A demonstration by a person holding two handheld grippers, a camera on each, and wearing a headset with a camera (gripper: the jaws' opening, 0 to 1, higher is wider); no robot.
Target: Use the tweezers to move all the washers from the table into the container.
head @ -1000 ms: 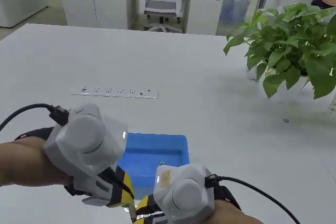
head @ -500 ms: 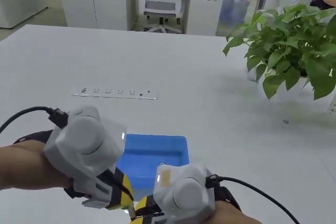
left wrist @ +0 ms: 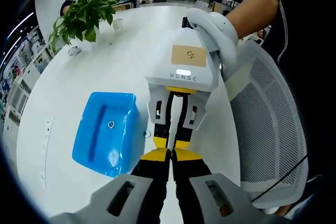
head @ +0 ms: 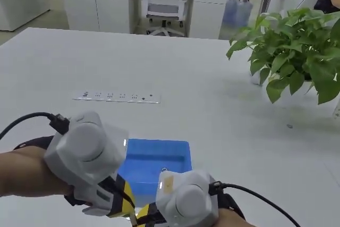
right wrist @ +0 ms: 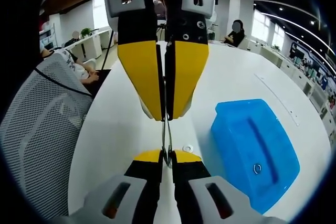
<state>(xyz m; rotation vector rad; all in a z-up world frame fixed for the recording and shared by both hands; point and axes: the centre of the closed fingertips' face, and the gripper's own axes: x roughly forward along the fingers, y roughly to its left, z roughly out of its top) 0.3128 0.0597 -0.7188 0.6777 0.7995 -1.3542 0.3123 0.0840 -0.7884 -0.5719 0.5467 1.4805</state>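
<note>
The blue container (head: pixel 175 152) on the white table (head: pixel 212 89) holds one washer (right wrist: pixel 257 169). A second washer (right wrist: pixel 187 148) lies on the table just beside the container's near side, under the tweezers (right wrist: pixel 165 129). The left gripper (left wrist: pixel 171 153) and right gripper (right wrist: pixel 167 157) meet tip to tip, both clamped on the tweezers. A power strip (head: pixel 117 97) lies farther off, and a potted plant (head: pixel 297 51) stands far right, well apart

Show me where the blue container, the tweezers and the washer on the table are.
blue container (right wrist: pixel 227 136), right gripper view, side wall nearest the tweezers.
tweezers (right wrist: pixel 165 135), right gripper view, thin metal legs.
washer on the table (right wrist: pixel 187 148), right gripper view, its ring.
</note>
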